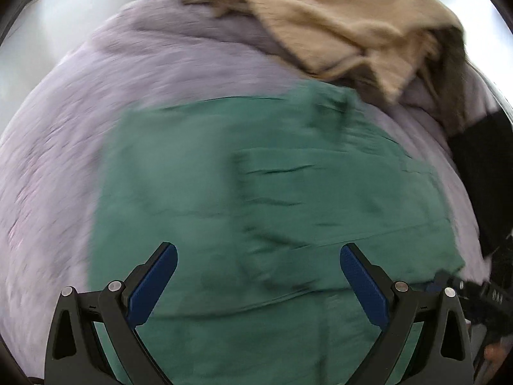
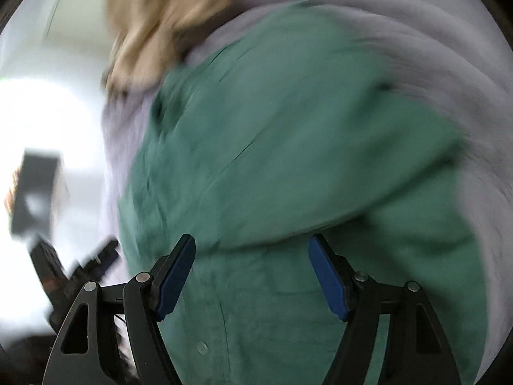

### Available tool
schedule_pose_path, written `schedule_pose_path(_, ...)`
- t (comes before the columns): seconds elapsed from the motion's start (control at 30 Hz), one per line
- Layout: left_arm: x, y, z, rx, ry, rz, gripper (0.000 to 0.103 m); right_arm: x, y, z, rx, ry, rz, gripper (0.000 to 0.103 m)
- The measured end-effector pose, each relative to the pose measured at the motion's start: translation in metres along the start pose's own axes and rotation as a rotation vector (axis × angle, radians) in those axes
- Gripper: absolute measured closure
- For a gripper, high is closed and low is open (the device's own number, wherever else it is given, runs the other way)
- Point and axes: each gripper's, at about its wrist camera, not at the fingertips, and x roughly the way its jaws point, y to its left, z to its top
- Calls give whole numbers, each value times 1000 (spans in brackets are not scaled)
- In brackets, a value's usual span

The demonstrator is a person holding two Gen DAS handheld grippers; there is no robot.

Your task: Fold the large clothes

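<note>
Both wrist views look down past their own parted fingers, close above the cloth. They share the green shirt (image 1: 256, 192) (image 2: 288, 144) ahead – and the beige garment (image 1: 352, 25) (image 2: 154, 16) beyond it.

Soft daylight; both fisheye views are motion-blurred and bowed at the edges, with blown-out white glare at the right wrist view's left side.

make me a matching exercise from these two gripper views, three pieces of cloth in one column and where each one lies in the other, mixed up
Things:
1. green shirt
2. lilac blanket
3. tan sweater

Places:
A. bunched at the far edge of the pile, beyond the spread garment
B. spread flat right under both open grippers
C. underneath everything, covering the whole surface

Pairs: 1-B, 2-C, 3-A. The left gripper and the right gripper both hang open above the shirt, holding nothing.
</note>
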Motion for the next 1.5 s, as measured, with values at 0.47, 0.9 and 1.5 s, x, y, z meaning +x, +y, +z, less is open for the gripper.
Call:
schedule_pose_path(0.47, 83, -221, 94, 406, 88, -192, 1, -52, -106, 25, 406, -232, 330, 27)
schedule_pose_path(0.9, 174, -327, 101, 608, 257, -133, 82, -29, -106, 52, 424, -201, 354, 51)
schedule_pose_path(1.5, 161, -317, 127, 496, 112, -118, 88, -32, -87, 90, 245, -218, 66, 101)
